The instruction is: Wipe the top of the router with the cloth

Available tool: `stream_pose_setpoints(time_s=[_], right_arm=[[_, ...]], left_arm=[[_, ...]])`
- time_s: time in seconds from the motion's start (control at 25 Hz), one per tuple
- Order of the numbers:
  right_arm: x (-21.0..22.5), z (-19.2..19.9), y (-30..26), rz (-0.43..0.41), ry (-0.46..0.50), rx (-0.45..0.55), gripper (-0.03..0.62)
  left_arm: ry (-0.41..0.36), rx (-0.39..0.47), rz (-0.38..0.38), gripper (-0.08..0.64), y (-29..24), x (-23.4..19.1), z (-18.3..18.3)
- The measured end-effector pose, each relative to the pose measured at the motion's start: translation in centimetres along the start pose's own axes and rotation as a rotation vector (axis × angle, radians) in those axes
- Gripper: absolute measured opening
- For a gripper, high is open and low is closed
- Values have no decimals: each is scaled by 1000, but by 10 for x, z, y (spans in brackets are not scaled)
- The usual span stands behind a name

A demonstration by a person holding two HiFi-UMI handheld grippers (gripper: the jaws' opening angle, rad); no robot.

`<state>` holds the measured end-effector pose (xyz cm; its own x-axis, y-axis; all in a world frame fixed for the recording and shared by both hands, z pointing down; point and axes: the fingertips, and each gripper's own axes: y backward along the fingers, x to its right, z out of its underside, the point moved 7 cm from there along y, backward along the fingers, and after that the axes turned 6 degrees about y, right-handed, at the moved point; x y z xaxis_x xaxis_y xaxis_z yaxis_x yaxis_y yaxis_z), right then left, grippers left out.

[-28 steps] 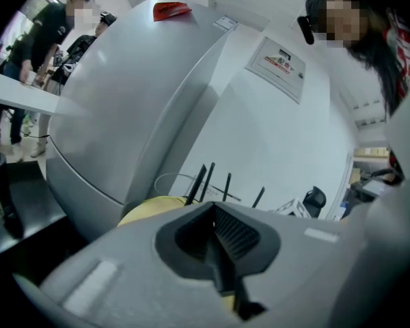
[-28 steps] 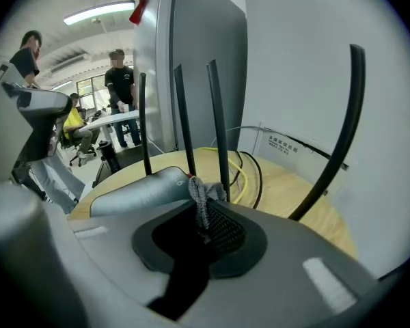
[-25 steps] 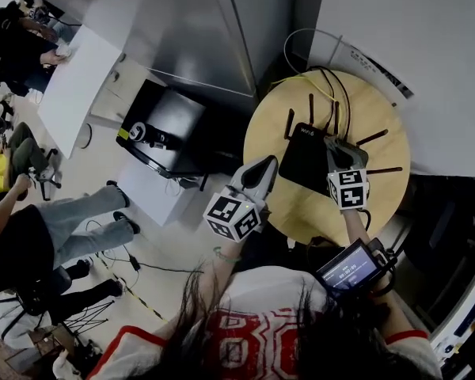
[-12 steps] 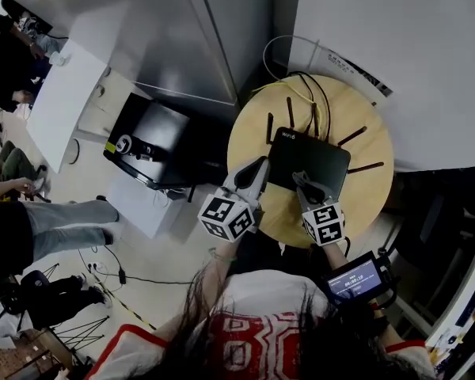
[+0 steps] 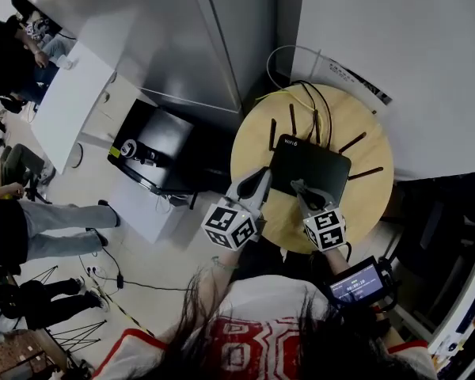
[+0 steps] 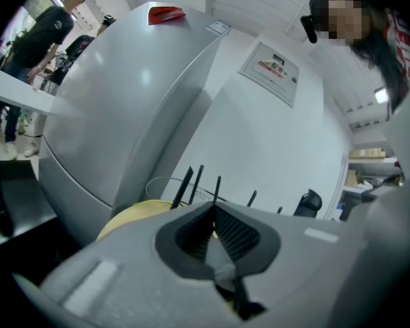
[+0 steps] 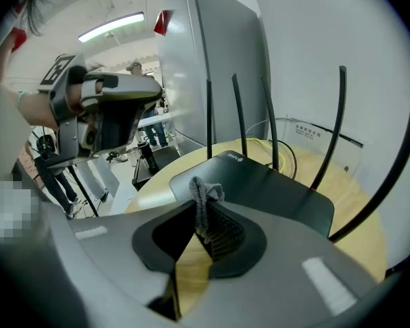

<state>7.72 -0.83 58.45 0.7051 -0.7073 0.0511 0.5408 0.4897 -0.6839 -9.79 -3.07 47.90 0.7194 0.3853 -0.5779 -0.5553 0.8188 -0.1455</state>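
Black flat router (image 5: 310,165) with upright antennas: on round pale wooden table (image 5: 364,204), centre. Right gripper (image 7: 203,214): jaws clenched on small grey cloth (image 7: 203,195), at the router's near edge. Left gripper (image 6: 214,214): jaws pressed together, nothing between them, beside the router's left edge.

Quick count: one router (image 5: 310,165) with five antennas (image 5: 272,134) sticking up, and one round table (image 5: 364,200) under it, right of centre. One cloth (image 7: 203,191). Two grippers, the left gripper (image 5: 257,182) and the right gripper (image 5: 299,187). One white desk (image 5: 71,101) upper left. People along the left edge, too cut off to count.
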Motion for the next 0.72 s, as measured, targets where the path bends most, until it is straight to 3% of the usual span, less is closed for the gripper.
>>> stream_pose_setpoints(time_s=[0.32,0.72], right_arm=[[58,-34,-25,82,-2,44,43],[89,-51,-62,119,-30,12,43]], left_arm=[[-21,-35,-23,2,17,-3,3],[-48,-37,-51,2,31,-12,-5]])
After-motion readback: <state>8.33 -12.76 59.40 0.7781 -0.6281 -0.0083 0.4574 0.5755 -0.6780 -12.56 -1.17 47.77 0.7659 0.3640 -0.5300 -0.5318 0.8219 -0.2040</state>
